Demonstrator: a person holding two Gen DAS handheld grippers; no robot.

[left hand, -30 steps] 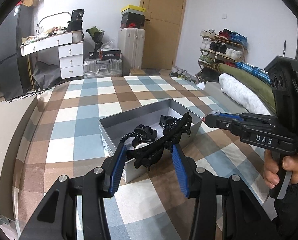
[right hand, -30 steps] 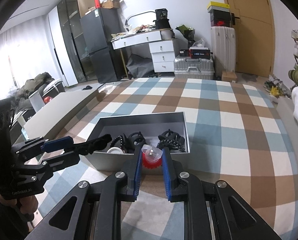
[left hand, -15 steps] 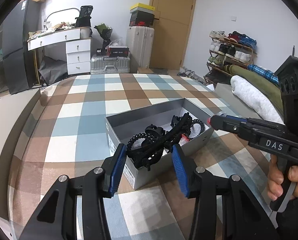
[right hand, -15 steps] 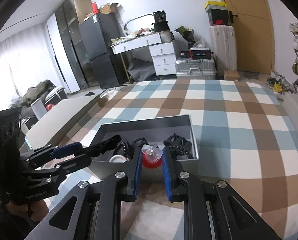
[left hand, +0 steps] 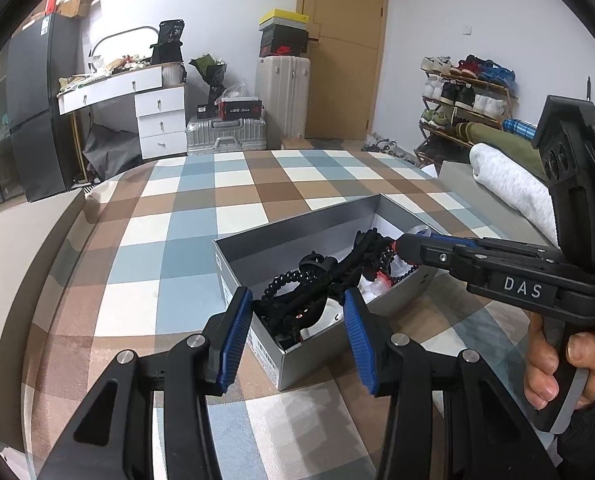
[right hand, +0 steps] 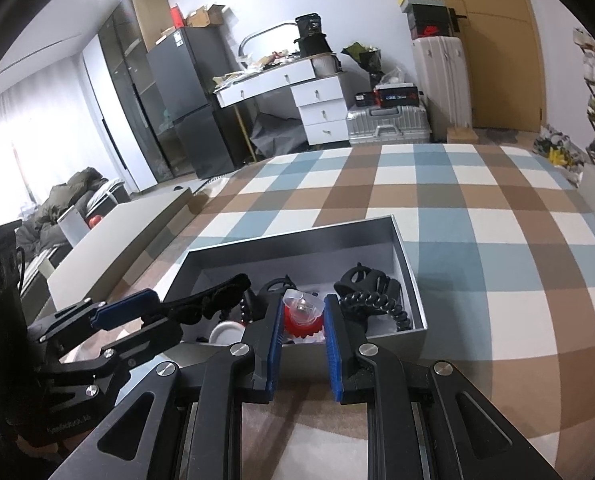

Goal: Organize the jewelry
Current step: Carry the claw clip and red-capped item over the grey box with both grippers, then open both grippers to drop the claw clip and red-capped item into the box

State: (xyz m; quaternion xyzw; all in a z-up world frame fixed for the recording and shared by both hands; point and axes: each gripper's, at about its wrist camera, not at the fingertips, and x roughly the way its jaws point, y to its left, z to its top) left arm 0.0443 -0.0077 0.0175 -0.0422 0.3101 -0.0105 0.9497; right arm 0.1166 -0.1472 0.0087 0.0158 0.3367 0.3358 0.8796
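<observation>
Jewelry is gathered in the grey box [right hand: 407,276] on the checked cloth [right hand: 497,240]: black bead strings [right hand: 377,302], a black hair clip [right hand: 361,276] and a white round piece [right hand: 224,332] lie loose on its floor. Your right gripper [right hand: 301,316] is clenched on a small red-and-clear ornament [right hand: 302,312], held above the near part of the box. Your left gripper [left hand: 297,320] stands with its blue pads [left hand: 233,336] apart at the sides, yet the right wrist view shows a long black hair band [right hand: 209,300] caught between its fingers and reaching over the left wall of the box; I judge it held, not loose. Both pieces hang over the box; neither is set down. The step in hand appears to be placing items into the box. Your next move calls for lowering each piece to a free patch of the floor, clear of the bead strings, and easing the grip only once it rests there.
</observation>
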